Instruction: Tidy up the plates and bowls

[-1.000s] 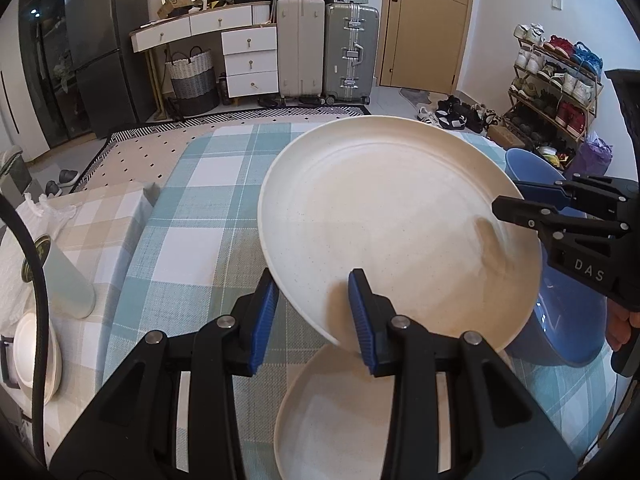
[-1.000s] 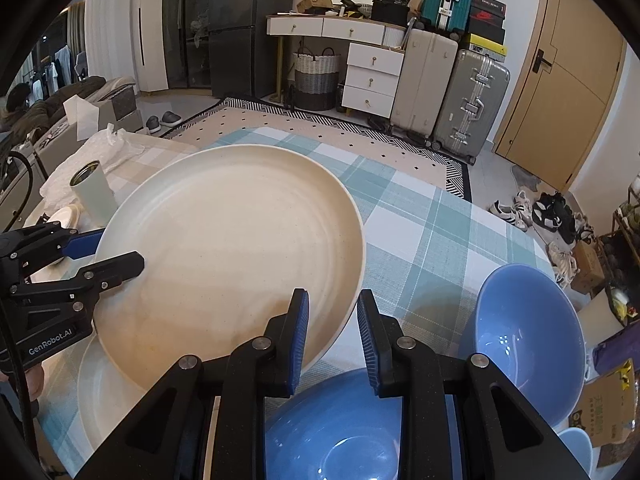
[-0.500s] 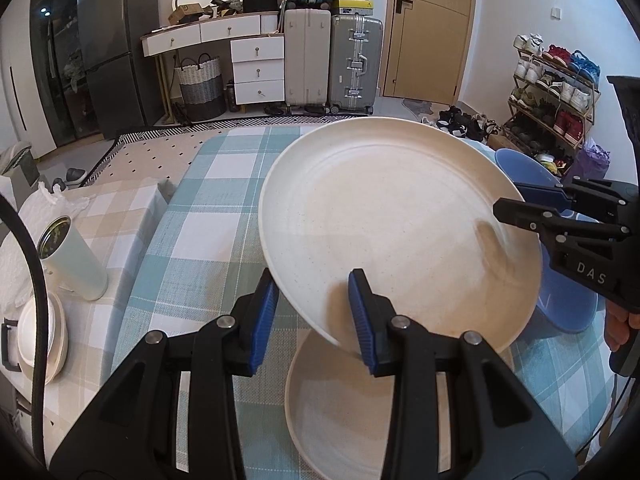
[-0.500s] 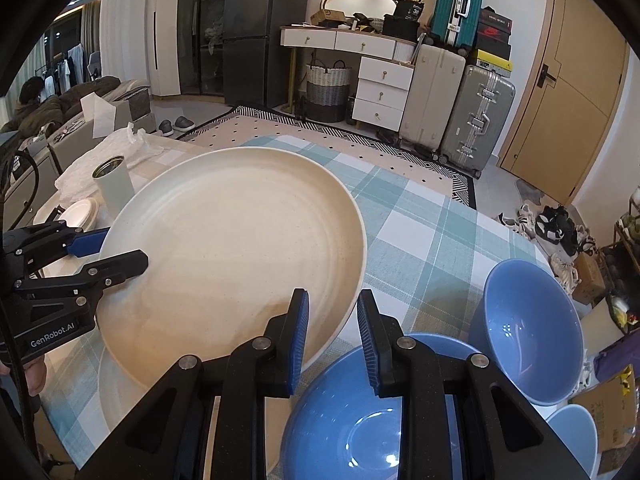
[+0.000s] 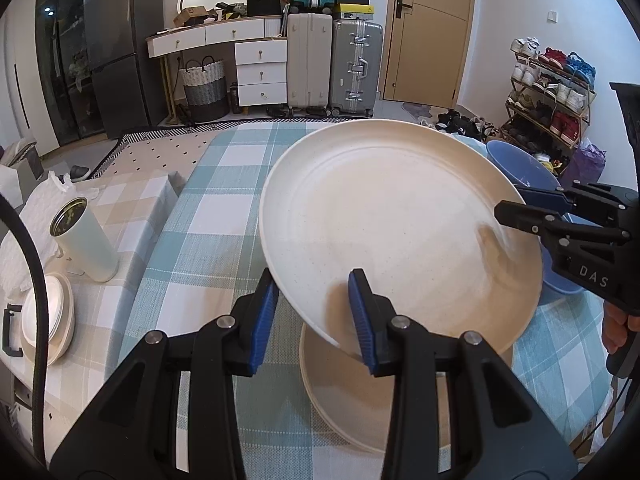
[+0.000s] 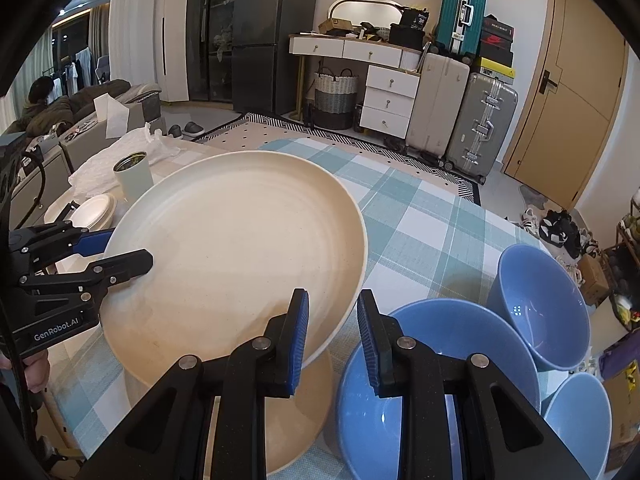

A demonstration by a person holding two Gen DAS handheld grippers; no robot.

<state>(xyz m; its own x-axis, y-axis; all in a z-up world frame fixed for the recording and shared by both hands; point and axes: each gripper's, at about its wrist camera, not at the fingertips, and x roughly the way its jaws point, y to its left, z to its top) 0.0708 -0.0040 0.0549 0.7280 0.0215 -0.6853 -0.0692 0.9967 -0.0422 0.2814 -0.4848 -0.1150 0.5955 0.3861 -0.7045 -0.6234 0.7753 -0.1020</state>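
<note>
Both grippers hold one large cream plate [image 5: 400,232] in the air above the table [image 5: 208,232], tilted with its far rim raised. The left gripper [image 5: 314,312] is nearly closed, its blue pads pinching the plate's near rim. The right gripper [image 6: 332,336] is also nearly closed, and from the left wrist view its fingers clamp the opposite edge, though in its own view the rim sits against only one pad, so the second contact is hard to confirm.

Over the last second the plate has been carried across the table toward its near edge, neither gripper altering its hold. A second cream plate [image 5: 344,392], lying flat on the checked cloth near that edge, now shows much more of itself beneath the carried one, and the large blue bowl [image 6: 432,380] beside it has come further into the right wrist view. Two more blue bowls [image 6: 540,304] stand toward the table's right edge.

That suggests the carried plate is being lined up to stack on the flat one. It probably has to be levelled and centred before both grips let go.
</note>
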